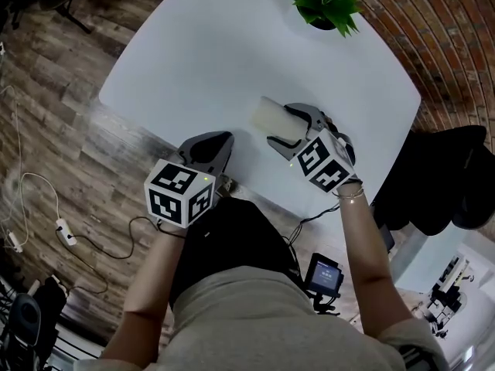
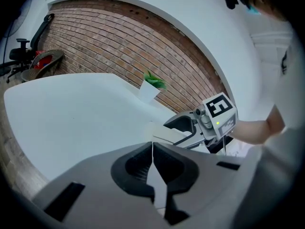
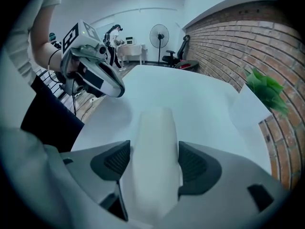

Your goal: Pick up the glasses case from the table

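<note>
Right fingers: the right gripper has its 2 pads spread wide, 1 on each long side of the glasses case, just beside it, with no squeeze evident.
Glasses case: pale and oblong, it lies flat on the white table at centre right of the head view. Its near end sits between the jaws and its far end points to the upper left.
Left fingers: the left gripper has its 2 jaws pressed together on nothing, over the table's near edge, lower left of the case.
Backdrop: a potted plant stands at the top edge.
</note>
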Action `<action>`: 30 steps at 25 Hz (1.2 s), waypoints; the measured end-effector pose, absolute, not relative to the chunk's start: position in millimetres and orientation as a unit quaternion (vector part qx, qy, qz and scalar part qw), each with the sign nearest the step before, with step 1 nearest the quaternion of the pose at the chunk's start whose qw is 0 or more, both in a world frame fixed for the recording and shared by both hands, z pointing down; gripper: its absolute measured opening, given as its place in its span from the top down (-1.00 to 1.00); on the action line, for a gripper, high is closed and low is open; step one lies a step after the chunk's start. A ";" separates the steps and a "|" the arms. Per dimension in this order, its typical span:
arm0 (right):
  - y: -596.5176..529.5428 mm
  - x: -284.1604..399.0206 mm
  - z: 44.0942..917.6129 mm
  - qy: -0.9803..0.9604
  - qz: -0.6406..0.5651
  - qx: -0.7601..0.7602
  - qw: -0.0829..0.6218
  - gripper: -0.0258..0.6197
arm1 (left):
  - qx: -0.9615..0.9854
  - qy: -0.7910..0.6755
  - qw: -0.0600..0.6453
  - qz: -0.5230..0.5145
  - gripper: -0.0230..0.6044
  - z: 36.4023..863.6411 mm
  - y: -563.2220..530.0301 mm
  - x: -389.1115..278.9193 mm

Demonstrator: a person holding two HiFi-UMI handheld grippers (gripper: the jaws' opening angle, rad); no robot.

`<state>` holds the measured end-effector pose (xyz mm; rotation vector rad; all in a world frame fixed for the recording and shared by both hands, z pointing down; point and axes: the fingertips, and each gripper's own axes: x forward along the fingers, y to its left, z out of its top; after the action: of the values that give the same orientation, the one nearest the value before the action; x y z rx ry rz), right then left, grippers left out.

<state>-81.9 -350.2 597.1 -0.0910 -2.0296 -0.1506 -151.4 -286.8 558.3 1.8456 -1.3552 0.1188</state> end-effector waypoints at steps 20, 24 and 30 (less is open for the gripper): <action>-349.9 -81.6 588.4 -0.881 -0.034 0.012 0.472 0.04 | 0.752 -0.495 0.435 0.024 0.89 553.2 -302.1 -142.9; -345.5 -81.1 575.3 -0.896 -0.043 0.018 0.442 0.04 | 0.752 -0.466 0.466 -0.014 0.79 547.5 -309.3 -134.7; -336.3 -78.9 556.8 -0.908 -0.051 0.019 0.415 0.04 | 0.765 -0.421 0.486 -0.036 0.19 534.6 -322.7 -114.7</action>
<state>-78.9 -336.3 556.8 0.0480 -2.2820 -0.1289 -114.7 -322.7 534.6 1.8606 -1.0246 -0.0864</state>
